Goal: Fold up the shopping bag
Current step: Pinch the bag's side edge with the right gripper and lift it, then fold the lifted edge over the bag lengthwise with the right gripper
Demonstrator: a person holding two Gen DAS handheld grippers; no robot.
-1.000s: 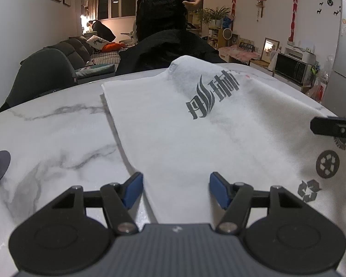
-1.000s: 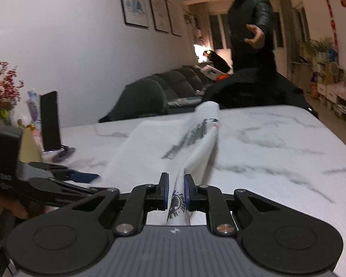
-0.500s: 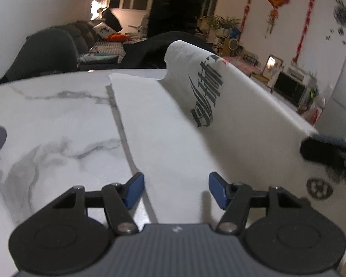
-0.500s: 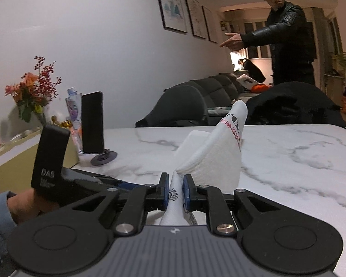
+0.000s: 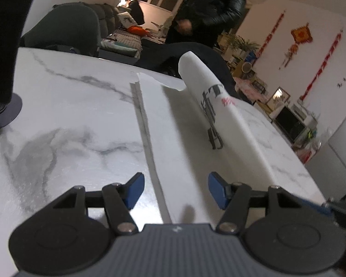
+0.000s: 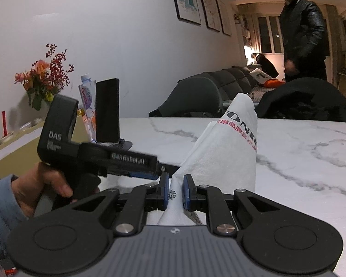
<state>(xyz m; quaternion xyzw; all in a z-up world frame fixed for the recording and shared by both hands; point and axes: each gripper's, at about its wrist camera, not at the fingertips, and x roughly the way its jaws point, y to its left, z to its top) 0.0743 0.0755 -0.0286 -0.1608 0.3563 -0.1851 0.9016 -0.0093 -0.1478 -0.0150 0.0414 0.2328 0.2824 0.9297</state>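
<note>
A white shopping bag [image 5: 186,143] with dark printed lettering lies lengthwise on the marble table [image 5: 69,120], its right half lifted and curling over toward the left. My left gripper [image 5: 175,190] stands open low over the bag's near left edge, nothing between its blue pads. In the right wrist view my right gripper [image 6: 174,192] is shut on the bag [image 6: 221,152], holding its near right edge raised off the table [image 6: 306,152]. The left gripper's black body [image 6: 99,154], held by a hand [image 6: 43,184], sits just left of it.
A black phone on a round stand [image 6: 108,113] stands at the table's left side, with a water bottle [image 6: 86,97] and flowers [image 6: 43,78] behind. A person in a dark jacket [image 6: 304,37] stands beyond the far edge by dark chairs [image 5: 67,30].
My right gripper has lifted the bag's right edge and carried it left, so the flat bag now curls over itself. The left gripper has tilted and stayed open.
</note>
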